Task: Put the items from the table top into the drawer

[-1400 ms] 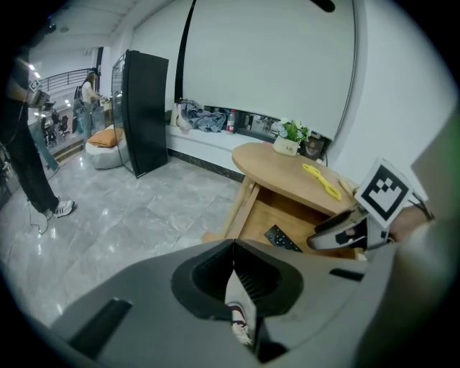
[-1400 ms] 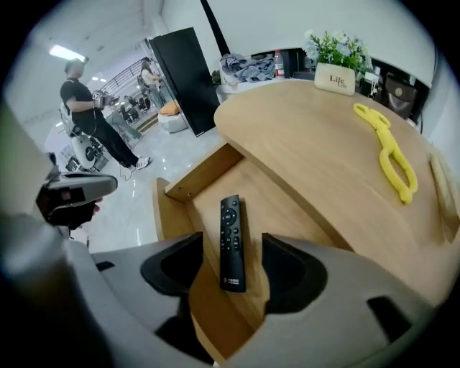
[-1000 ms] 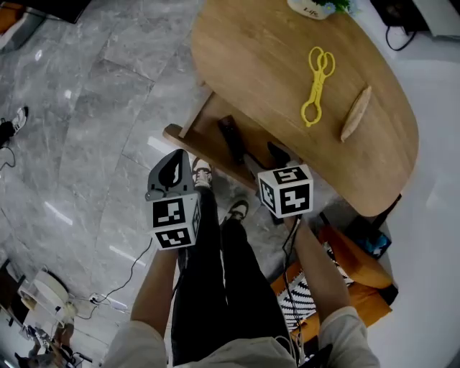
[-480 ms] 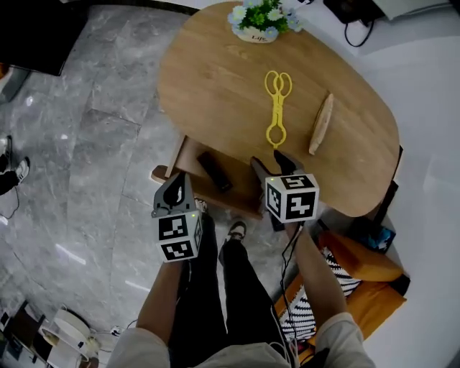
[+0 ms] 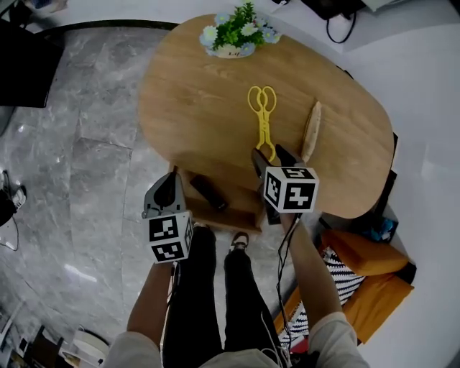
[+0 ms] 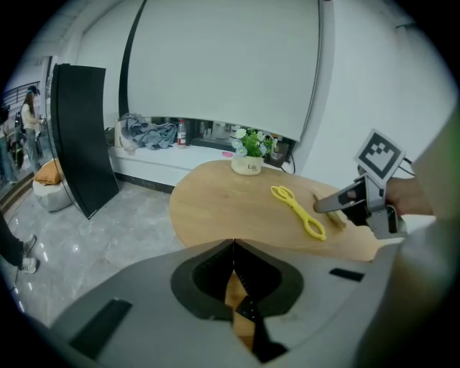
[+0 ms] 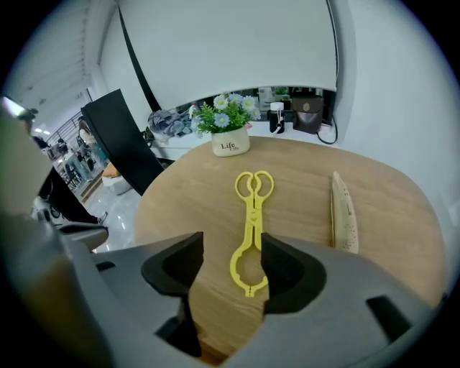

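Observation:
Yellow plastic tongs [image 5: 262, 118] lie on the oval wooden table [image 5: 194, 108], ring handles toward the far side. A flat tan wooden piece [image 5: 312, 131] lies just right of them. My right gripper [image 5: 267, 155] hovers over the table's near edge, open and empty, and the tongs [image 7: 251, 233] show ahead between its jaws. My left gripper [image 5: 170, 180] hangs shut and empty at the left end of the open wooden drawer [image 5: 241, 210] under the table. A black oblong item [image 5: 207, 191] lies in that drawer. In the left gripper view, my left gripper [image 6: 233, 248] has its jaws pressed together.
A white pot of flowers [image 5: 233, 34] stands at the table's far edge. Black cables [image 5: 338, 21] trail behind it. Orange cushions [image 5: 363, 269] lie on the floor at the right, grey marble floor [image 5: 79, 165] at the left. The person's legs stand by the drawer front.
Both grippers have moved forward toward the table. The right one now reaches over the near edge by the tongs' tip, and the left one is beside the drawer's left end.

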`<control>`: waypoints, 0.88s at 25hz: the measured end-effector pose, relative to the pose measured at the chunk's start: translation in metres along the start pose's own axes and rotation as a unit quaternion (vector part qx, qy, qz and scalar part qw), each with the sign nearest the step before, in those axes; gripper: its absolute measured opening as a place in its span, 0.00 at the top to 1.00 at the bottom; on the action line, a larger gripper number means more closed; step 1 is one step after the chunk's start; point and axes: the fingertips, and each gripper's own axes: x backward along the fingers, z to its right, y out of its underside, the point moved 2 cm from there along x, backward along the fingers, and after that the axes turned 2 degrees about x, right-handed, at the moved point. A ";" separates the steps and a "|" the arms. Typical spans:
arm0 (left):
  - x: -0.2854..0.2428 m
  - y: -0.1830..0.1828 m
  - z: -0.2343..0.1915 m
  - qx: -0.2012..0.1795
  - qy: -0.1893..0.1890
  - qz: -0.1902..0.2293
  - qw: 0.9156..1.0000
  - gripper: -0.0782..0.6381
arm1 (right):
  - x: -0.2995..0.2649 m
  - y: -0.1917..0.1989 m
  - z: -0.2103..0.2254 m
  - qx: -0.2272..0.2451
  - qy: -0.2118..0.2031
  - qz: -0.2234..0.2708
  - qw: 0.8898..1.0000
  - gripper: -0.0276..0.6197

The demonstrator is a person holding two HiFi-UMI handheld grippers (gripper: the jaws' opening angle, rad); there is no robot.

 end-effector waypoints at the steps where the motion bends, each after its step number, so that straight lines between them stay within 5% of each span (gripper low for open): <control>1: -0.004 -0.003 -0.002 -0.003 0.000 -0.001 1.000 0.88 | -0.006 -0.002 0.003 -0.004 0.003 -0.001 1.000 0.58; 17: -0.054 -0.014 -0.021 -0.014 0.010 -0.026 0.999 0.88 | -0.070 -0.016 0.030 -0.037 0.035 -0.028 0.998 0.60; 22: -0.061 -0.015 -0.021 -0.016 0.013 -0.030 0.999 0.88 | -0.076 -0.014 0.038 -0.023 0.058 -0.040 0.997 0.72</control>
